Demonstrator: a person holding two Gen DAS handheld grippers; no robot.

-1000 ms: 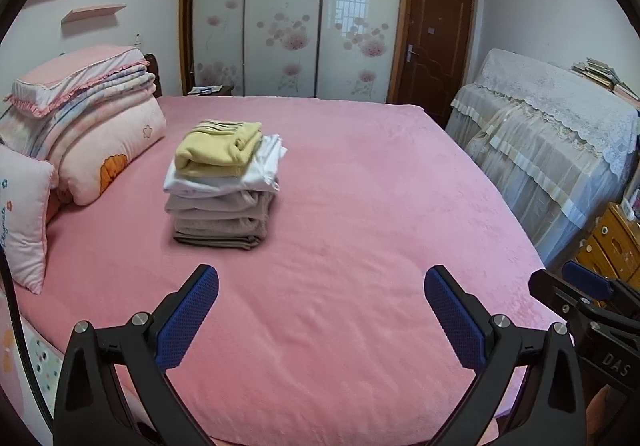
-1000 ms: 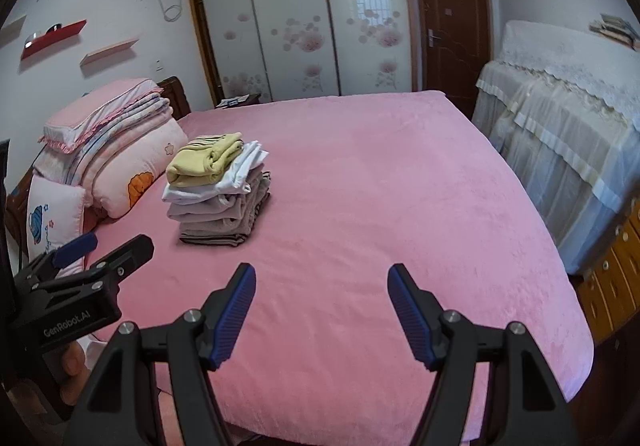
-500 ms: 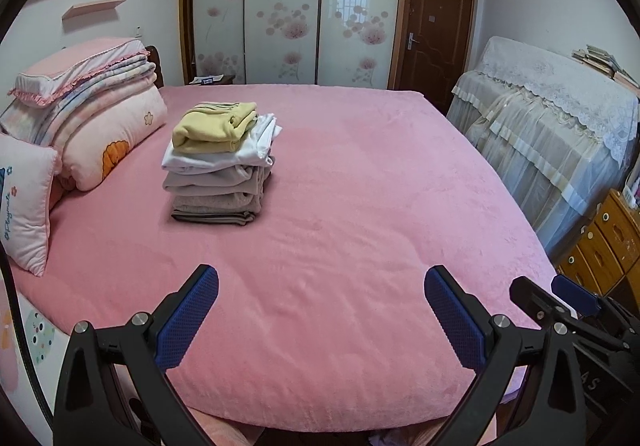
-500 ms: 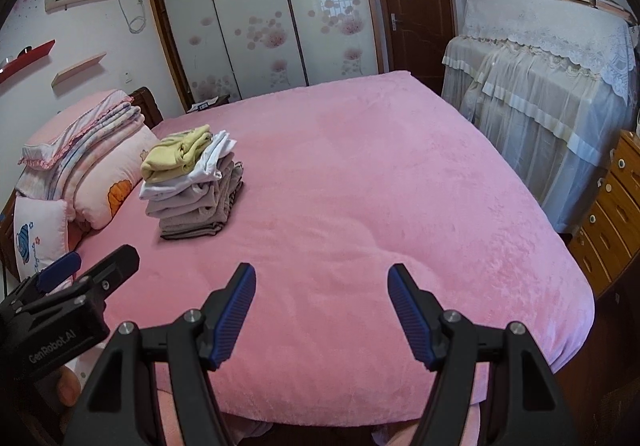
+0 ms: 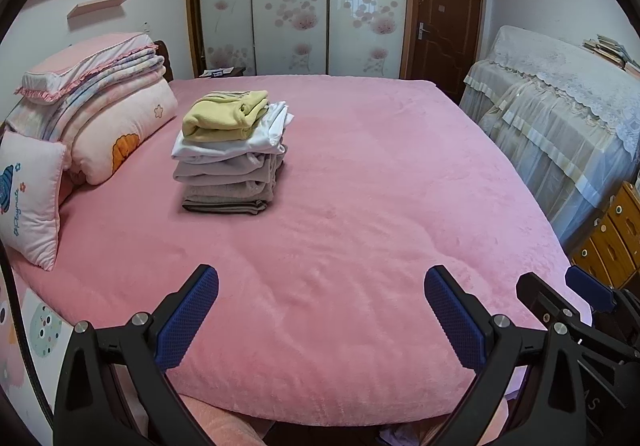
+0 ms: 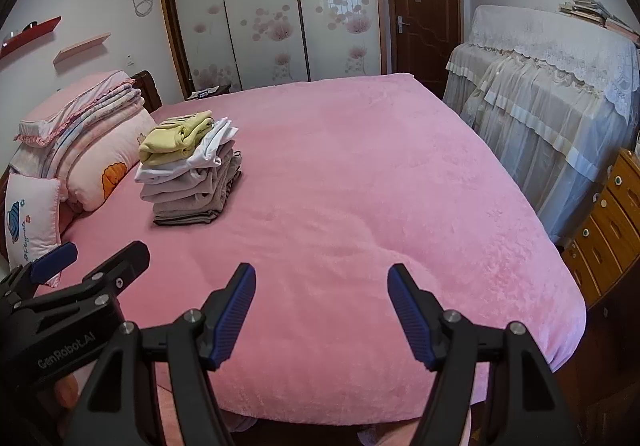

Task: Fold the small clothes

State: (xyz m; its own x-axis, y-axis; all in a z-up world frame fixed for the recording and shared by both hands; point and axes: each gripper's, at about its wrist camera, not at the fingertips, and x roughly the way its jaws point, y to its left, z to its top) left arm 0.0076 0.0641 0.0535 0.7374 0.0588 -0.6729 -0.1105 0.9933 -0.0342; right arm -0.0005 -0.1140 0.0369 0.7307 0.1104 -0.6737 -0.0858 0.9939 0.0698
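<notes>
Pink plush bedspread (image 5: 360, 205) is lying bare ahead of both claws, with folded clothes stacked far off to the left.

Left gripper (image 5: 320, 320) is hovering over the near edge of the bed with its blue pads spread wide and nothing between them; the right gripper (image 6: 321, 316) is hanging just beside it, jaws likewise parted and gripping nothing. Ahead of both claws the cover is stretching open and uncluttered up to the far edge by the sliding wardrobe (image 5: 296, 1). Ahead and to the left, well apart from the fingers, the stack of folded clothes (image 5: 232, 153) is sitting on the cover, a yellow garment (image 5: 224, 115) on top, white and grey pieces under it. Further left, pillows (image 5: 116, 133) and a folded quilt are lining that edge. To the right, a lace-draped piece of furniture (image 6: 552, 85) and a wooden drawer chest (image 6: 608, 221) are bordering the bed's side.
</notes>
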